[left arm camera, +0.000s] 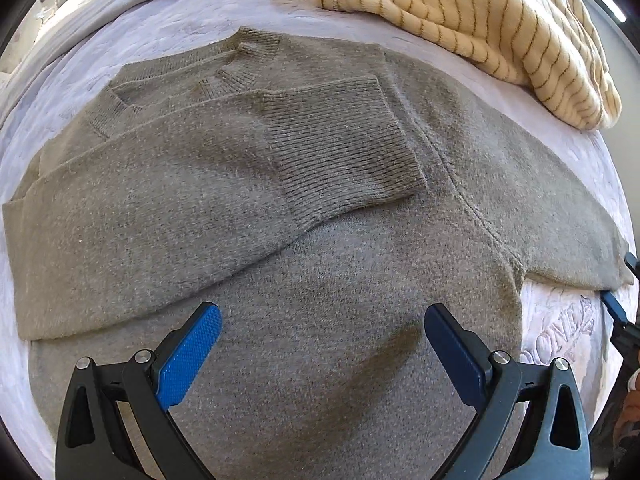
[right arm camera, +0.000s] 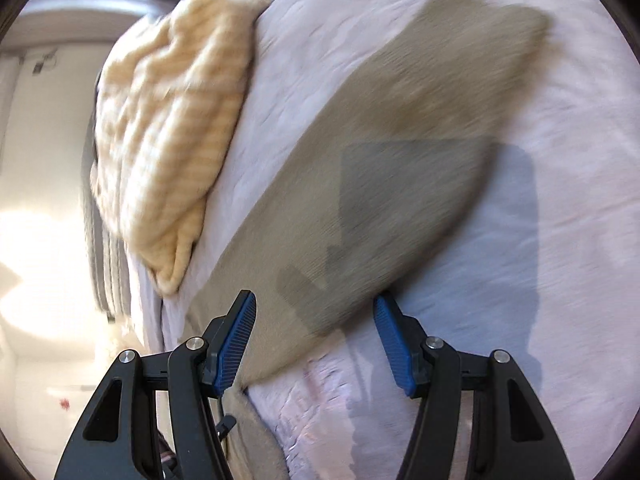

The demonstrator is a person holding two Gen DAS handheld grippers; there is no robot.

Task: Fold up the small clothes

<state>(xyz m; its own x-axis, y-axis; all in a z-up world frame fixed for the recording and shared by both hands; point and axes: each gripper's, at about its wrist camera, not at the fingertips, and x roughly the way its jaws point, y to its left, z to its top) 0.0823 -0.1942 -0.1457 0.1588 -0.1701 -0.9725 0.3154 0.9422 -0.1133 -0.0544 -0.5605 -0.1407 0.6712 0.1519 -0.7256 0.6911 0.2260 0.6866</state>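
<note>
A grey sweater (left arm camera: 320,200) lies flat on a bed (left arm camera: 180,12) with a pale lilac cover. One sleeve (left arm camera: 224,184) is folded across its chest; its ribbed cuff (left arm camera: 344,148) lies near the middle. The other sleeve (right arm camera: 360,184) stretches outward on the cover. The cover bears embossed lettering (left arm camera: 560,336) beside the sweater's hem, too distorted to read. A cream striped blanket (left arm camera: 480,20) is heaped at the far edge. The left tongs (left arm camera: 322,332) hover wide over the sweater's body, holding nothing. The right tongs (right arm camera: 316,320) stand wide above the outstretched sleeve's end, nothing clamped; that view is blurred.
</note>
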